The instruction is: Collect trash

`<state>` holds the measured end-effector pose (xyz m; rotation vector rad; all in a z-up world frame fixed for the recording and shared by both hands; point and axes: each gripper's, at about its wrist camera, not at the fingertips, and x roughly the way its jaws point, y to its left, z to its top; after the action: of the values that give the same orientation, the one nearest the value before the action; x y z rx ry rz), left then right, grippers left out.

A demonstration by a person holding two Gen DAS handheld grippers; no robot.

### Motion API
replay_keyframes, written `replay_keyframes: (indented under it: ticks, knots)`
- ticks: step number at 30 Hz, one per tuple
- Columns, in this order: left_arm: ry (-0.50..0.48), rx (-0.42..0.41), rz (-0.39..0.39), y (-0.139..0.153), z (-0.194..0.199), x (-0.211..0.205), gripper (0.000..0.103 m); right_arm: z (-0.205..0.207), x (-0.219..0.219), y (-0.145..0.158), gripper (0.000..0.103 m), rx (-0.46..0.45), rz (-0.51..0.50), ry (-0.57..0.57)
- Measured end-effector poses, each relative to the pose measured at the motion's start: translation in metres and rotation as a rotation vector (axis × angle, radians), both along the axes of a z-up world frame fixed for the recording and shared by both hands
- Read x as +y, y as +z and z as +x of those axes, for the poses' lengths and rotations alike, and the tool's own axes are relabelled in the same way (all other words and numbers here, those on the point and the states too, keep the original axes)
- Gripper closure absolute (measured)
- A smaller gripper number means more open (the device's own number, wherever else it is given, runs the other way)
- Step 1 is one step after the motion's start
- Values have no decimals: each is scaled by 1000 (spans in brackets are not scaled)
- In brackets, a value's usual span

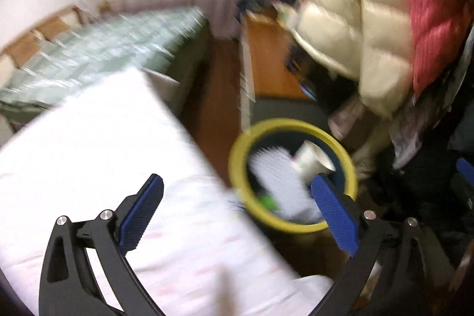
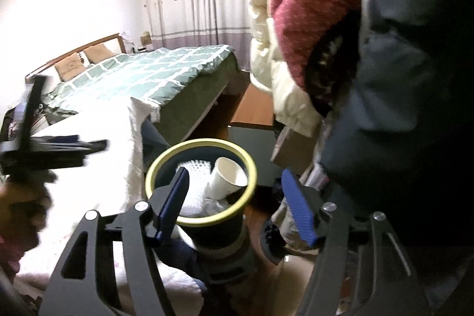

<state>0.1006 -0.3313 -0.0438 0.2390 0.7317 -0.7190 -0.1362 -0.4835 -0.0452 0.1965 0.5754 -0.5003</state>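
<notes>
1. Beside the white-clothed table point(image 2: 97, 138), the yellow-rimmed dark trash bin point(image 2: 166, 159) holds a white paper cup point(image 2: 228, 176) and white bubble wrap point(image 2: 194, 168).
2. Left gripper point(image 1: 237, 209) and right gripper point(image 2: 237, 197): fingers apart, empty.

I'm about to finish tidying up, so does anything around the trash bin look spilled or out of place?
Nothing stands out. The yellow-rimmed bin stands upright beside the white-covered surface, with the paper cup and white packing sheet inside it. No spill shows, though the left view is blurred.

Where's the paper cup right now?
The paper cup lies tilted inside the yellow-rimmed bin, on its right side beside the white foam sheet, just ahead of the open right claw.
</notes>
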Motion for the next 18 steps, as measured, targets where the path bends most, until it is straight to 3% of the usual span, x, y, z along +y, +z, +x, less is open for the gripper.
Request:
replay_keyframes:
  ticks: [3, 9, 15, 18]
  knots:
    - [133, -102, -47, 20, -10, 70, 5, 19, 11, 0, 40, -8, 12, 59]
    - [417, -129, -63, 31, -25, 190, 5, 63, 54, 9, 39, -35, 8, 225]
    - [605, -137, -39, 41, -46, 271, 5, 76, 98, 27, 29, -75, -26, 308]
    - [634, -154, -78, 49, -56, 299, 5, 72, 112, 32, 23, -83, -51, 311]
